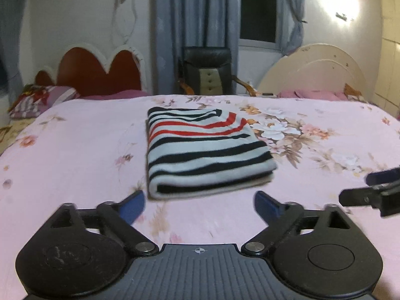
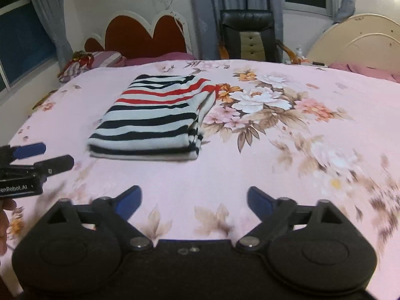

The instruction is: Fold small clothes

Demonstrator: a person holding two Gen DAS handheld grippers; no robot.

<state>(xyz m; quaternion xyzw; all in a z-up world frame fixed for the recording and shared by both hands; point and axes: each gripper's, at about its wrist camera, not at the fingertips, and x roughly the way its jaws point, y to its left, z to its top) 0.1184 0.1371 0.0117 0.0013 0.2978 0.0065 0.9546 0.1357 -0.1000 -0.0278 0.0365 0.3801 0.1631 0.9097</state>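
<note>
A small striped garment [image 1: 205, 150] in white, black and red lies folded into a thick rectangle on the pink floral bedsheet [image 1: 75, 150]. My left gripper [image 1: 200, 206] hovers just in front of its near fold, jaws wide open and empty. In the right wrist view the same folded garment [image 2: 152, 120] lies ahead and to the left. My right gripper [image 2: 193, 202] stands open over bare sheet, nothing between its blue fingers [image 2: 130, 201]. Each gripper shows at the edge of the other's view: the right gripper [image 1: 370, 190] at far right, the left gripper [image 2: 42, 155] at far left.
The bed's red heart-shaped headboard [image 1: 100, 72] and a striped pillow [image 1: 42, 100] are at the back left. A black chair [image 1: 207, 70] stands beyond the bed, before grey curtains. A cream headboard [image 1: 312, 72] sits at back right. A hand [image 2: 5, 222] holds the left gripper.
</note>
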